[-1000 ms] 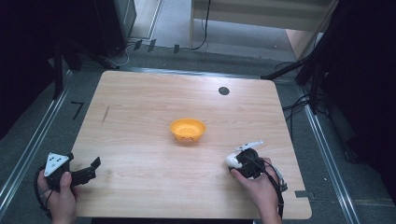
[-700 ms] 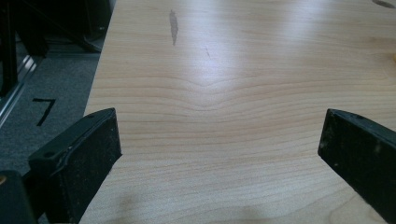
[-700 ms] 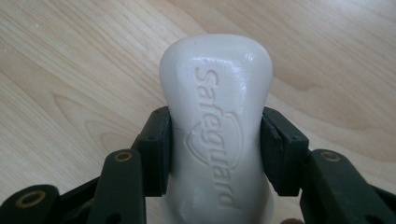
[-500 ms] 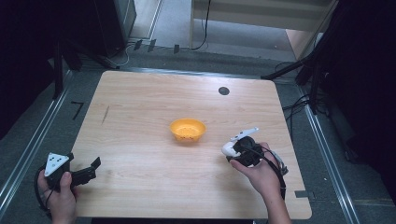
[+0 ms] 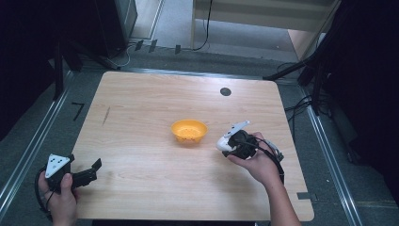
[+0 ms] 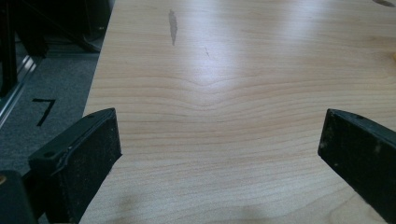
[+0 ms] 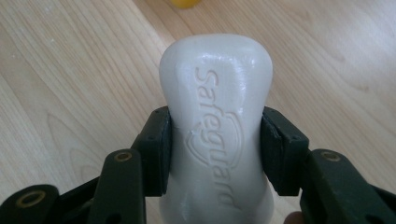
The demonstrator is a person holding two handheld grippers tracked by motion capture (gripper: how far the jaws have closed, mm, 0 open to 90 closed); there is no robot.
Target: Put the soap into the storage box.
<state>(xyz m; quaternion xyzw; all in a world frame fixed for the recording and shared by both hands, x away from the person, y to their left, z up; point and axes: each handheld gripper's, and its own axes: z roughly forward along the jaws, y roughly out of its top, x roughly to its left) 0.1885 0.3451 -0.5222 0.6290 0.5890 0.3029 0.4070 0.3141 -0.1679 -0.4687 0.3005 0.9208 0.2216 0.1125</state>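
Right gripper view has the white bar of soap (image 7: 215, 126) clamped across its narrow waist between the two black pads (image 7: 156, 151), lettering facing up and the rounded end poking out past the jaws. I judge it light, hard and stiff, yet smooth enough to slide (a waxy curve gives pads little to bite), so the pinched-in middle seems the sensible place to hold it. From the high view, the right gripper (image 5: 225, 142) carries the soap just above the table (image 5: 141, 113), just to the right of the orange bowl (image 5: 188, 131). Near the front left corner the left gripper (image 5: 95, 170) rests with its jaws spread wide and nothing between them. Pale, level wood makes up the tabletop, with a small dark disc (image 5: 225, 91) near its far edge; grey floor and black stands surround it.
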